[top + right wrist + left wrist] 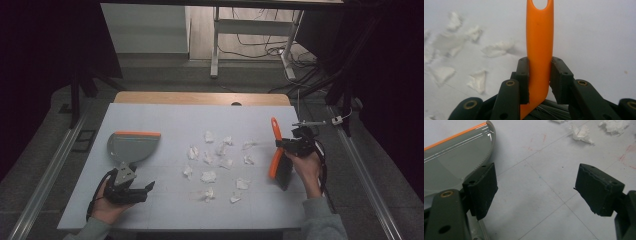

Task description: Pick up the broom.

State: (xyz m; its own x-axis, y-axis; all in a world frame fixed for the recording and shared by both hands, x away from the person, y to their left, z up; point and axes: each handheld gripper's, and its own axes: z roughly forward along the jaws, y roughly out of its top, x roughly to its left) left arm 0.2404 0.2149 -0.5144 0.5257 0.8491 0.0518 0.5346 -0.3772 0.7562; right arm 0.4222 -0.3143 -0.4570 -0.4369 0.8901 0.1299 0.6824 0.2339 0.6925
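Pale grey and faintly gridded, the surface [165, 210] is sitting on a wooden-edged desk in a dim room, with cables and white furniture legs lying on the floor beyond its far edge. Scraps of crumpled white paper [208, 176] are lying scattered across the middle of it, well apart from either hand. At the right, the right gripper [295, 145] is clamping its black jaws on the orange handle of a brush [275, 150], whose dark bristles are hanging toward the near edge; in the right gripper view the handle [539, 45] is standing upright between the two pads, its hanging hole at the top. At the left, the left gripper [131, 189] is resting low over the surface with its jaws spread apart and nothing between them. A grey dustpan [131, 146] with an orange lip is lying just beyond it, its toothed rim [487, 155] showing beside one jaw. No readable writing or brand is showing anywhere; faint red marks are staining the surface.
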